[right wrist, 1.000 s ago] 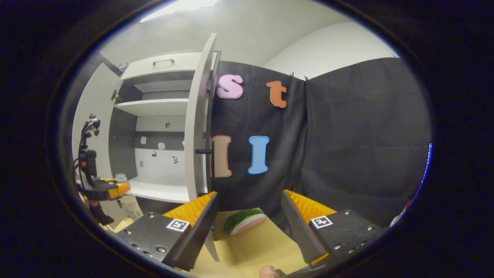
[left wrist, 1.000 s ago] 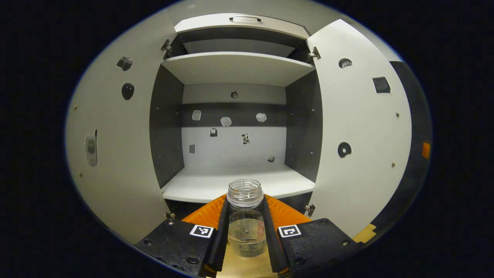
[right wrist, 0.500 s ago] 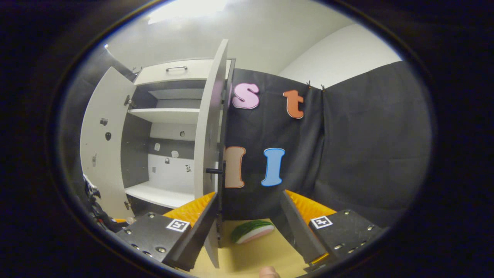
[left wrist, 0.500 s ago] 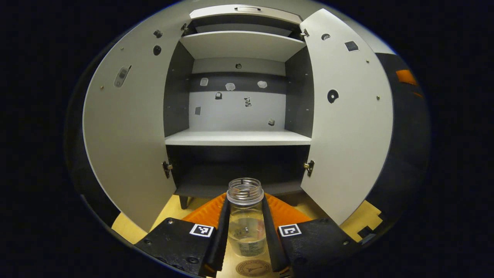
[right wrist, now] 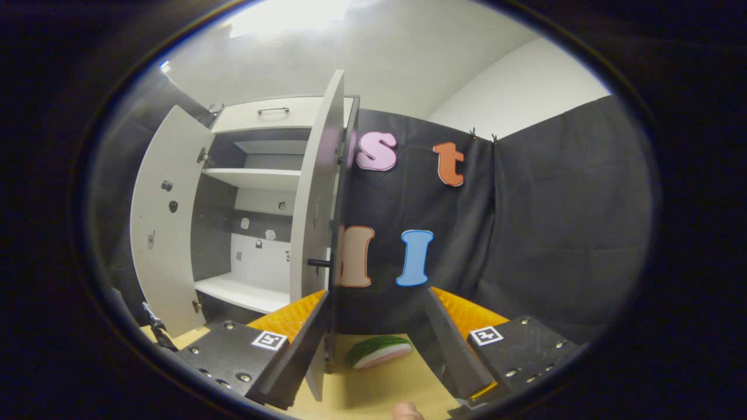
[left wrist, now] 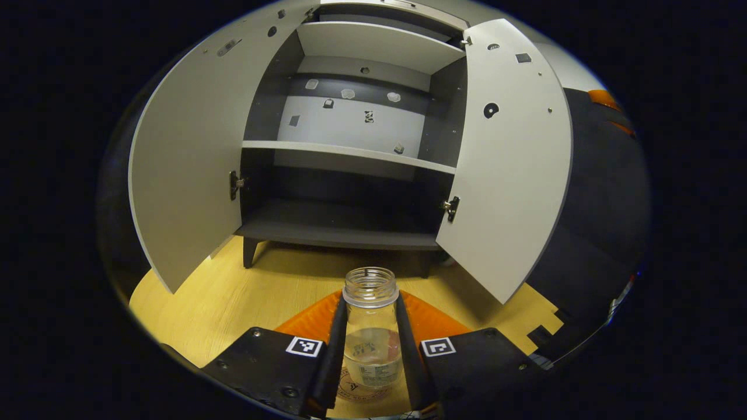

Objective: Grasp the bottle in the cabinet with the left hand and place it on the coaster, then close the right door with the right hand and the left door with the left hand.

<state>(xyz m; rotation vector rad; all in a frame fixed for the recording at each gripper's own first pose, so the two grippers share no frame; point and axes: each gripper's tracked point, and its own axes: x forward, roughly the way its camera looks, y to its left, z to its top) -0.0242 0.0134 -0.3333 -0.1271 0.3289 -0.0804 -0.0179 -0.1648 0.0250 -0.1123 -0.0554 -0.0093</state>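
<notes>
In the left gripper view my left gripper [left wrist: 370, 344] is shut on a clear, capless bottle [left wrist: 371, 326] with a little liquid in it. The bottle hangs low over a round brown coaster [left wrist: 363, 392] on the wooden table; whether it touches the coaster I cannot tell. Beyond it the white cabinet [left wrist: 350, 151] stands with its left door [left wrist: 187, 157] and right door [left wrist: 508, 157] swung wide. In the right gripper view my right gripper [right wrist: 376, 350] is open with nothing between its fingers, just in front of the right door's edge [right wrist: 315, 233] and its dark knob [right wrist: 318, 263].
A watermelon-slice toy [right wrist: 378, 352] lies on the wooden table [left wrist: 233, 297] between my right gripper's fingers, farther off. The cabinet's shelves [left wrist: 344, 154] are bare, with small stickers on the back wall. A black cloth wall closes off the right side.
My left gripper has carried the bottle down from in front of the cabinet shelf to just over the coaster on the table. The right gripper has risen and shifted slightly toward the right door.
</notes>
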